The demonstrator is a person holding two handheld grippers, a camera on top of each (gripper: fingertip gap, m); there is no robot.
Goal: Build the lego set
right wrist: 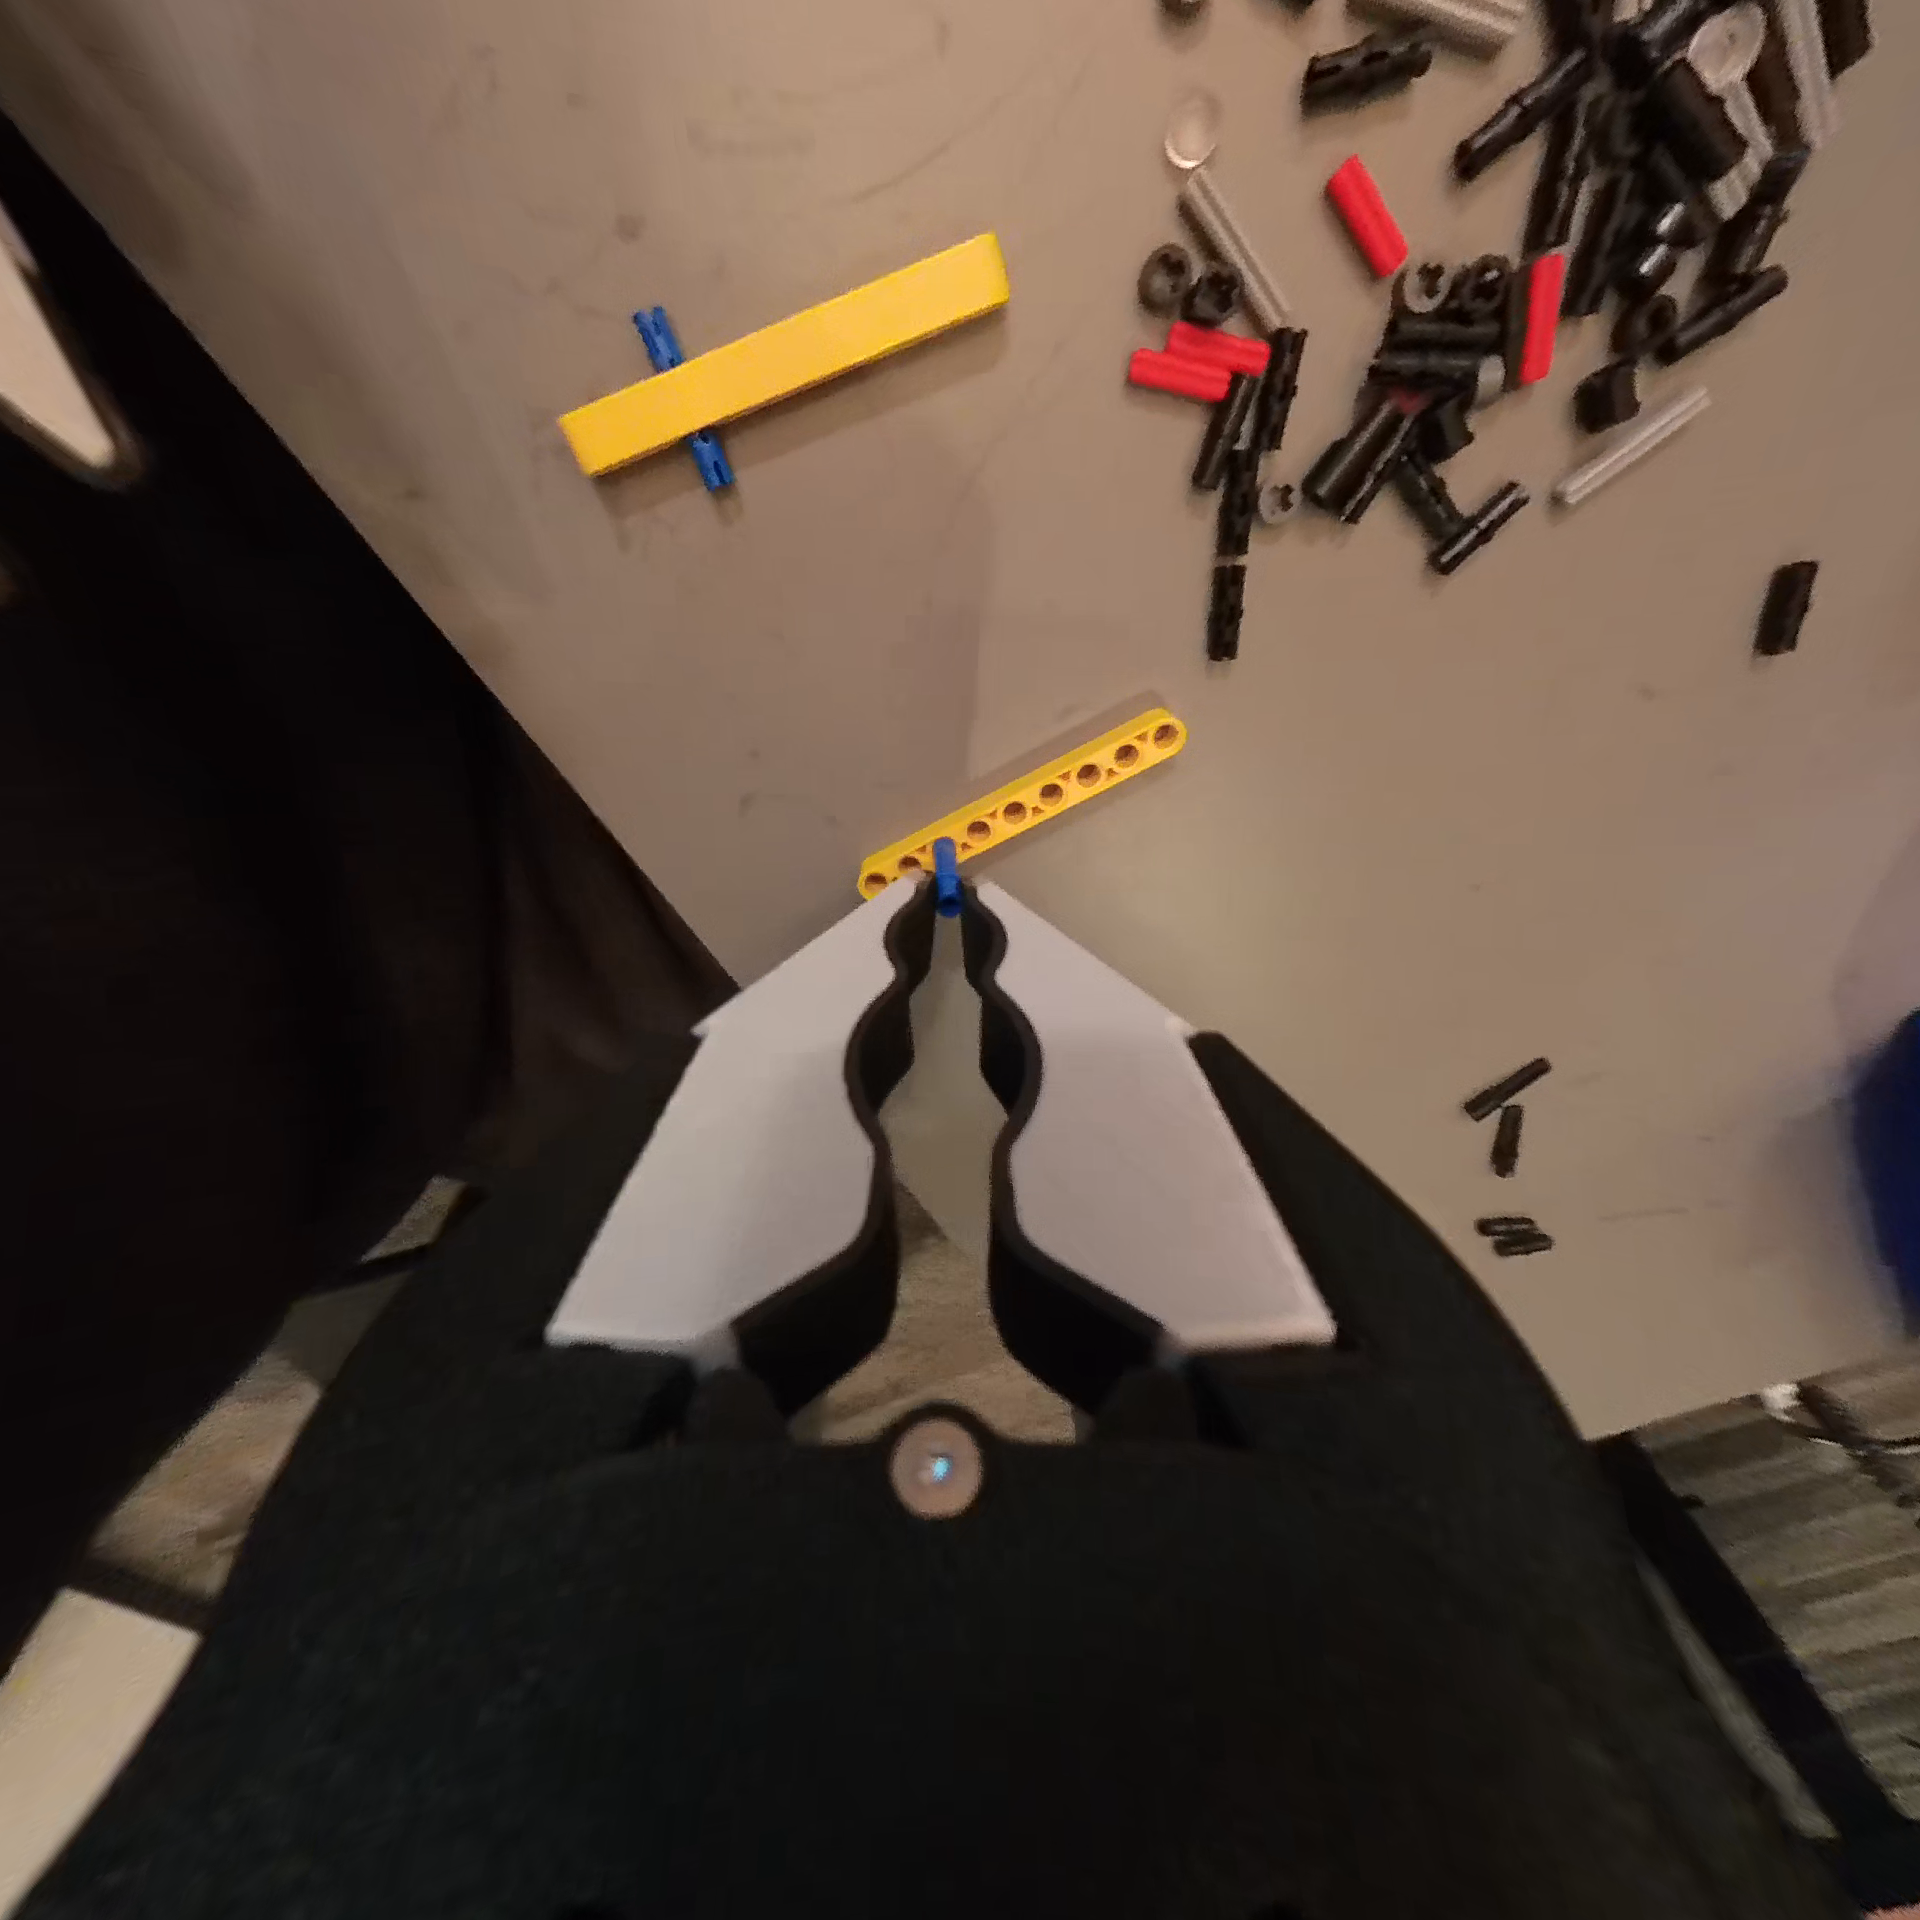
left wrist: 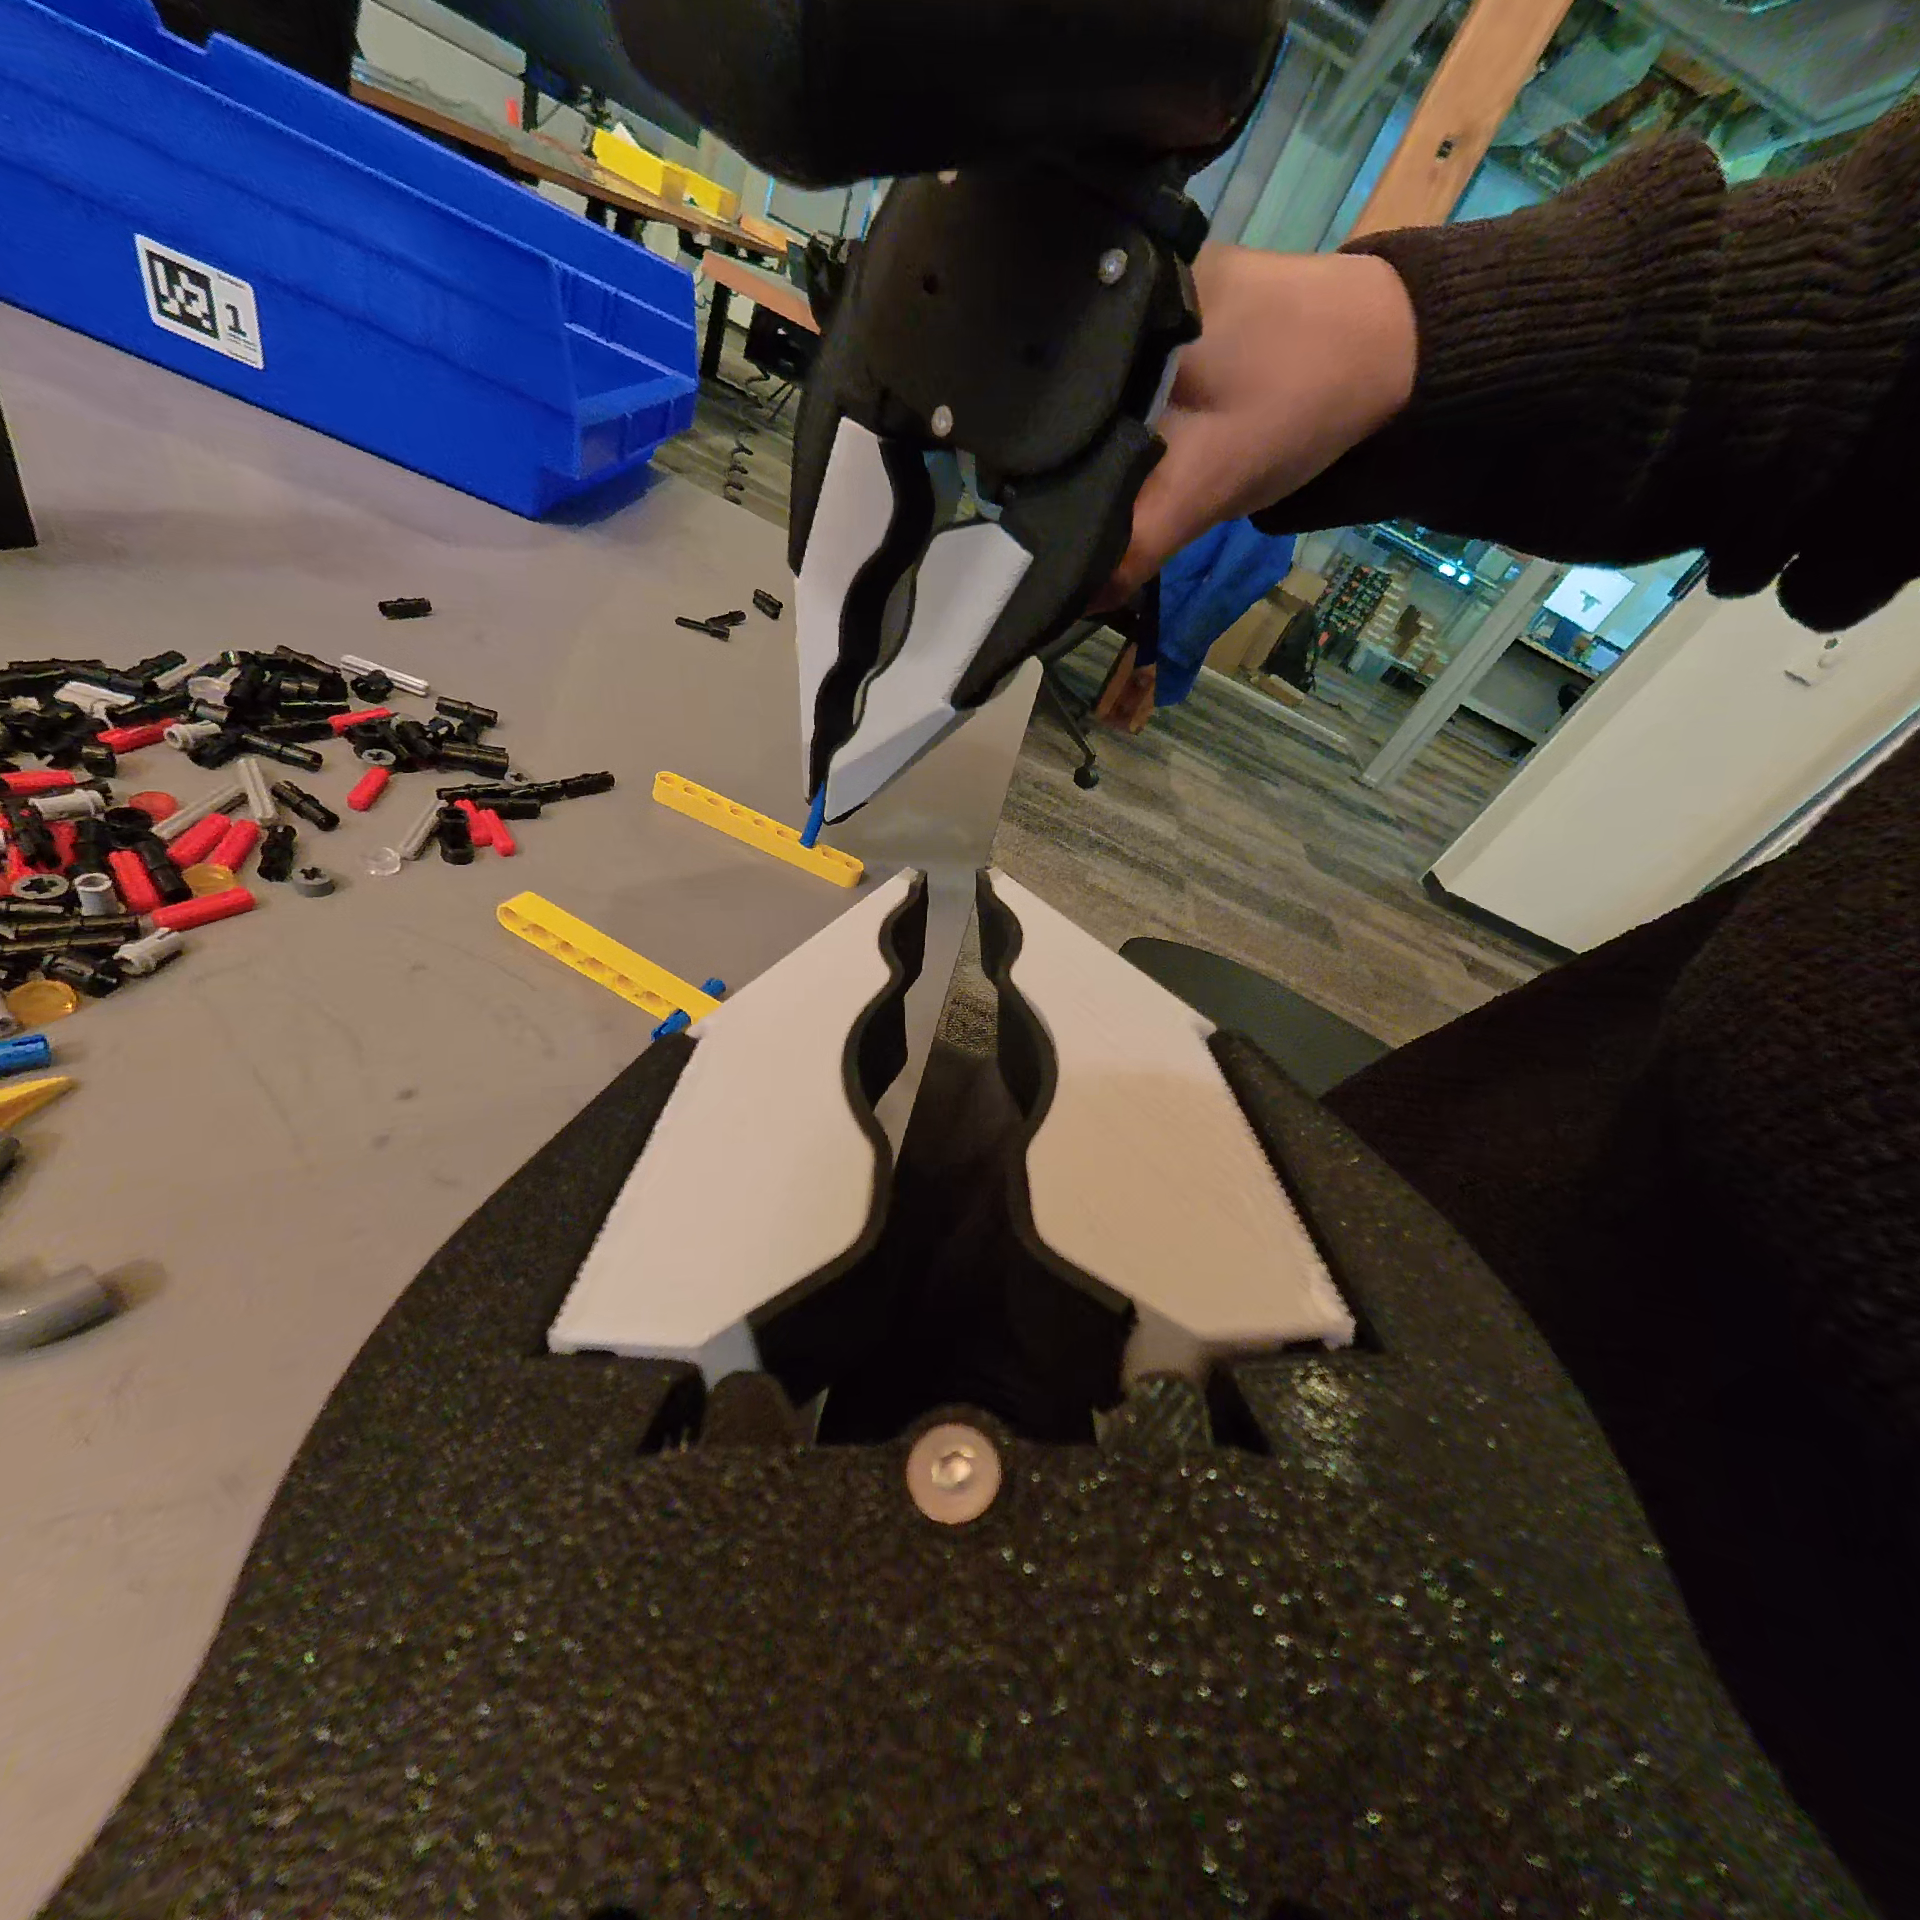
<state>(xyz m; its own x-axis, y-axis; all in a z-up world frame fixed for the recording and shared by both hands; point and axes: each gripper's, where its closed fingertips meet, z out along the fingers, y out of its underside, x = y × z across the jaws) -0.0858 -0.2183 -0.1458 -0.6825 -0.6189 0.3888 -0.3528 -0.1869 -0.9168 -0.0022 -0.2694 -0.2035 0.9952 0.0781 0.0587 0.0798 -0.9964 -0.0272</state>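
My right gripper (right wrist: pixel 943 906) is shut on a small blue pin (right wrist: pixel 945 881), with the pin's far end at a hole near the end of a flat yellow holed beam (right wrist: pixel 1049 795) lying on the grey table. In the left wrist view this gripper (left wrist: pixel 823 800) points down from above, holding the pin (left wrist: pixel 814 824) on the beam (left wrist: pixel 753 826). My left gripper (left wrist: pixel 951 883) hovers just in front of that beam, its jaws a narrow gap apart and empty. A second yellow beam (left wrist: pixel 608 956) (right wrist: pixel 784 353) lies nearby with a blue pin (right wrist: pixel 681 400) through one end.
A pile of black, red and grey pins and axles (left wrist: pixel 156 790) (right wrist: pixel 1558 260) lies on the table (left wrist: pixel 312 1195). A blue bin (left wrist: pixel 364 281) stands behind it. A few loose black pins (right wrist: pixel 1512 1122) lie apart. The table edge (right wrist: pixel 540 727) runs close to both beams; a person's sleeve (left wrist: pixel 1610 343) reaches in. The gap from one gripper's tips to the other's is roughly 12 cm.
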